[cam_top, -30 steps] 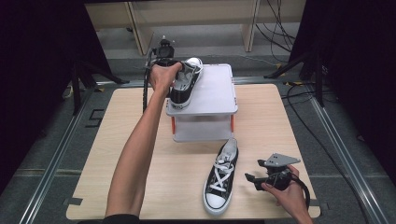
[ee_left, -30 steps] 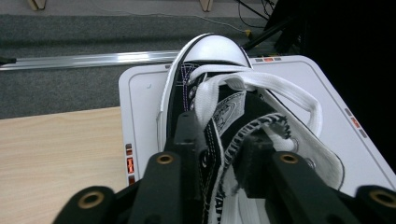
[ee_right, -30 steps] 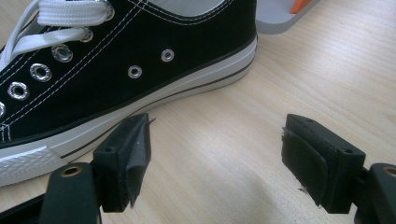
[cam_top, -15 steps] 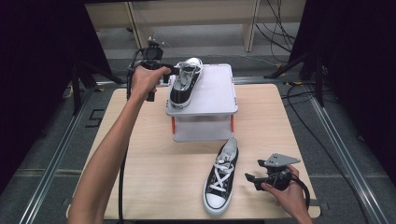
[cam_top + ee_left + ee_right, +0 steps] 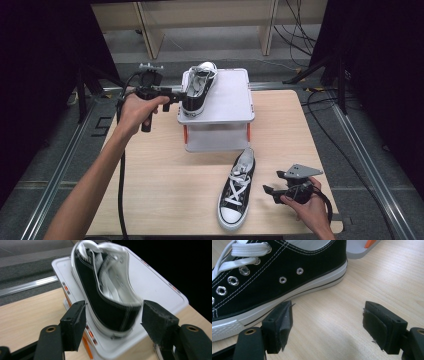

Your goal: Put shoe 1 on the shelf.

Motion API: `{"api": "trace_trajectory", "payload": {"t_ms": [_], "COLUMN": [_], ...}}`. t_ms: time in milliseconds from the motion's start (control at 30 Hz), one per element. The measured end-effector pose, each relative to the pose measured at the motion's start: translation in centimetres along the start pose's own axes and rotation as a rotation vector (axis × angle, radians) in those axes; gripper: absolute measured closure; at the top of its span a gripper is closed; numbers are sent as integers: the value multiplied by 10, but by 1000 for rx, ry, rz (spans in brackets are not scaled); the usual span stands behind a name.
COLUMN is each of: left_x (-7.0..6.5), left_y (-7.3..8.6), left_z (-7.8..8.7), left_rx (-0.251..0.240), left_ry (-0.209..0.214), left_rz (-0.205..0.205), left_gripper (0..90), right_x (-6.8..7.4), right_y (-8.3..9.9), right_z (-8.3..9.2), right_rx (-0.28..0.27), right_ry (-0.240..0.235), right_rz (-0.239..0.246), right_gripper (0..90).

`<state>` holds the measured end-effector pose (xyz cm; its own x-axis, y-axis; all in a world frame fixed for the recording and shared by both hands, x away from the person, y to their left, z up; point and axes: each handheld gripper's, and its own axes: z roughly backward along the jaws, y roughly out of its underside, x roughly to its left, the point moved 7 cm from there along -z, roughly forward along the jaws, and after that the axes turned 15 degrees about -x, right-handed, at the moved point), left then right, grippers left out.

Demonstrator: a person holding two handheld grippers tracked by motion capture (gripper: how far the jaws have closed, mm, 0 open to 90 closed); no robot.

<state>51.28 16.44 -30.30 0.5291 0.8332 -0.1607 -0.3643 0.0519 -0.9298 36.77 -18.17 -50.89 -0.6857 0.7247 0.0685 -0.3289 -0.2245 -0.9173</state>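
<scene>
With one shoe [image 5: 198, 86] left on the white stand [image 5: 227, 102] and the left tool [image 5: 175, 95], jaws just opened wide, beside it, the wide-open right tool [image 5: 272, 190] should straddle the second shoe [image 5: 237, 189] on the table [image 5: 165, 190] squarely.

A lab: black curtains [image 5: 45, 60], metal floor rails [image 5: 372, 165], loose cables [image 5: 300, 25].

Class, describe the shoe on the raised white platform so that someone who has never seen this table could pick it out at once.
Start at the wooden table and find the white platform raised at its far side. On the platform's left edge lies a black low-top sneaker with a white sole, tipped on its side. The other sneaker lies flat on the tabletop.
</scene>
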Motion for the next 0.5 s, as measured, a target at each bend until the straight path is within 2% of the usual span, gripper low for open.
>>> {"api": "trace_trajectory", "payload": {"t_ms": [100,167,200,233,267,300,333,367,400,433,467,500], "left_x": [-6,-12,-12,-14,-14,-16,-19,-19,-20,-20,-21,-21], "left_y": [10,26,26,39,39,46,60,67,74,74,88,88], "left_z": [9,21,21,27,27,30,37,41,45,45,51,51], "left_rx": [-8,-18,-18,1,1,-1,14,22,18,18,21,21], "left_ry": [16,35,35,47,47,52,65,79,83,83,83,83], "left_rz": [1,-10,-10,-26,-26,-22,-31,-40,-43,-43,-34,-34], "left_gripper": [334,312,301,286,282,282,268,261,256,245,228,214], "right_x": [2,1,1,2,2,2,3,3,4,5,4,4], "right_y": [0,-1,-1,-1,-1,-1,-2,-3,-4,-5,-7,-7], "right_z": [-1,-1,-1,-1,-1,-1,-1,-1,0,1,2,2], "right_rx": [-2,-8,-8,-10,-12,-12,-20,-27,-30,-33,-43,-43], "right_ry": [-7,-5,-5,-10,-12,-12,-24,-23,-19,-22,-29,-29], "right_rz": [-17,6,6,-1,-5,-5,-16,-13,-24,-36,-25,-25], "right_gripper": [255,256,256,256,256,256,256,256,255,256,256,256]}}
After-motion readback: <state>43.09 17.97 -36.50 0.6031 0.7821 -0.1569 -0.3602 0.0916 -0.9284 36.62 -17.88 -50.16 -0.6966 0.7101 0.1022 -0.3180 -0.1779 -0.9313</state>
